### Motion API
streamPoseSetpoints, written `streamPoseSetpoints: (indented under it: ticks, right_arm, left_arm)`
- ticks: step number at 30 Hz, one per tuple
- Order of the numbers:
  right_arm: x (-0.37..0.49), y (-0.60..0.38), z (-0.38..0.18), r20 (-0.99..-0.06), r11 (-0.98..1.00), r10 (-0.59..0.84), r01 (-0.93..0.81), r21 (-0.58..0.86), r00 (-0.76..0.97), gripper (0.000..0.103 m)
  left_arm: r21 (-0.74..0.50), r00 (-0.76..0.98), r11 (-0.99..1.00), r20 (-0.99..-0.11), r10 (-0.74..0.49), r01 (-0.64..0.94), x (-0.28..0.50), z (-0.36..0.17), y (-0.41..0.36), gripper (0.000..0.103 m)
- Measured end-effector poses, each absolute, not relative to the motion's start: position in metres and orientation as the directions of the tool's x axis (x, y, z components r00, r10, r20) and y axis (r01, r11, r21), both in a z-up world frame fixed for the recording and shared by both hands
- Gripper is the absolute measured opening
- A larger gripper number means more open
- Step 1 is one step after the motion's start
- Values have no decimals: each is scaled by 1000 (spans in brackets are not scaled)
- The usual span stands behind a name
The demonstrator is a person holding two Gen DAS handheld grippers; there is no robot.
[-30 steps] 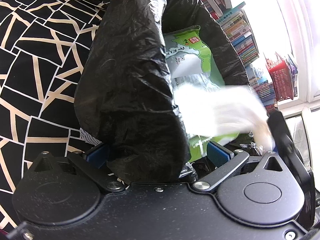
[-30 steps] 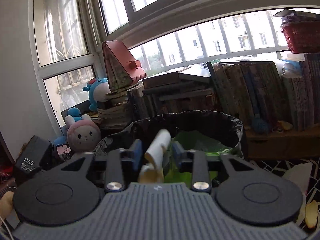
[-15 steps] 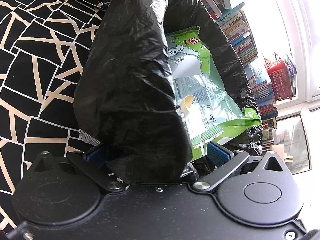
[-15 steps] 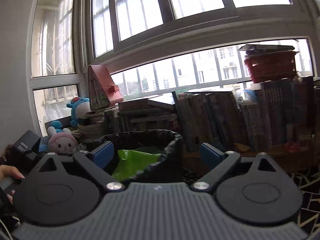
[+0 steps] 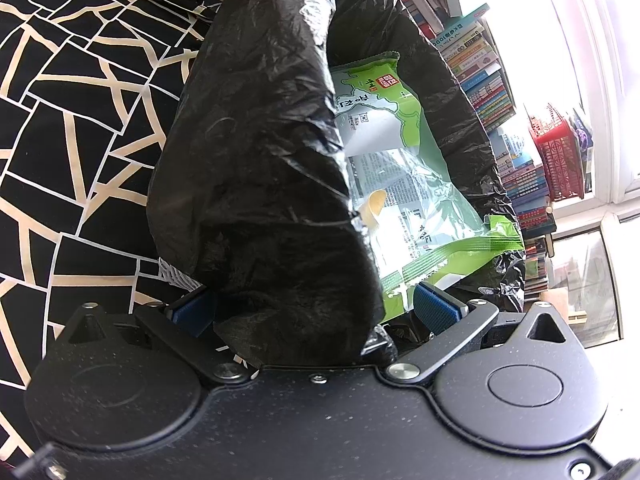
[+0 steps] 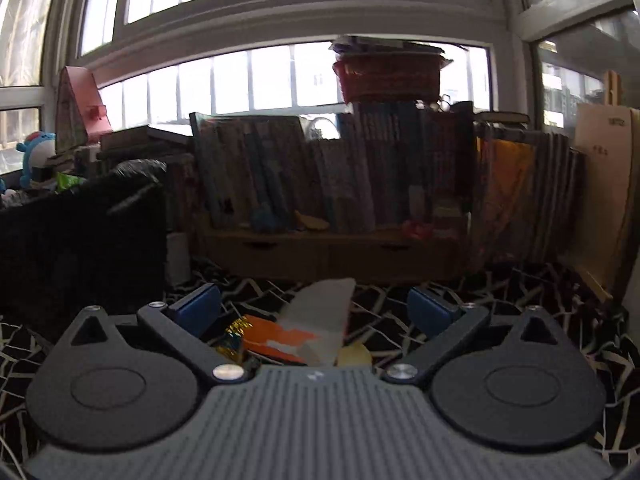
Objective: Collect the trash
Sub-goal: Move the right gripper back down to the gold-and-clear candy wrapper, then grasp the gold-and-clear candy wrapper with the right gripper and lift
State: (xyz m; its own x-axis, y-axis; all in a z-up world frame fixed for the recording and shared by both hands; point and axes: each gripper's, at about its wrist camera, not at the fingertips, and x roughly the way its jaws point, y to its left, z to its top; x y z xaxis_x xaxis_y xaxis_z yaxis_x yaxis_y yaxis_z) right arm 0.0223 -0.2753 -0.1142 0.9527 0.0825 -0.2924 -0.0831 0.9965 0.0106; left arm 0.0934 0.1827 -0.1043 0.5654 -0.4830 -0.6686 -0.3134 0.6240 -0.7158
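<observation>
Left gripper (image 5: 316, 304): the jaws stand apart with the near wall of the black trash bag (image 5: 260, 184) bunched between them. The blue pads (image 5: 434, 308) sit at either side of the plastic; whether they press on it cannot be told, as the left pad is half hidden by the bag. The bag's mouth opens to the right of that wall. Inside it lies a green snack wrapper (image 5: 404, 184) with a small pale scrap (image 5: 374, 208) on top of it. The bag stands on a black floor covering with cream lines (image 5: 80, 128); beyond it, stacked books (image 5: 480, 76) and a red basket (image 5: 560, 160) sit by the window.

Right gripper (image 6: 314, 308): the jaws have just been opening and now stand wide apart, with nothing gripped. On the floor ahead of them lie a pale paper piece (image 6: 324, 316), an orange wrapper (image 6: 276, 338) and a gold foil scrap (image 6: 232, 334), all blurred. The black bag shows at the left edge. Farther back, a low wooden shelf unit (image 6: 328, 252) carries rows of books under the window (image 6: 280, 76).
</observation>
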Motion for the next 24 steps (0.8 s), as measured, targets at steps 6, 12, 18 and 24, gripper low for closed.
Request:
streamPoseSetpoints:
  ticks: [6, 12, 18, 24]
  right_arm:
    - [16, -298, -153, -391, 1000, -8, 2, -14, 920, 103]
    - [12, -309, -183, -468, 1000, -27, 29, -3, 883, 103]
    - [9, -311, -200, -514, 1000, -18, 15, -10, 857, 102]
    - [9, -311, -212, -551, 1000, -5, -2, -11, 835, 94]
  left_arm:
    - [-716, 565, 624, -668, -484, -313, 93, -104, 183, 103]
    - [-716, 566, 624, -668, -483, -313, 93, -104, 183, 103]
    - [-716, 566, 623, -669, -482, -315, 93, -104, 183, 103]
    - [-716, 567, 622, -668, -482, -315, 93, -104, 183, 103]
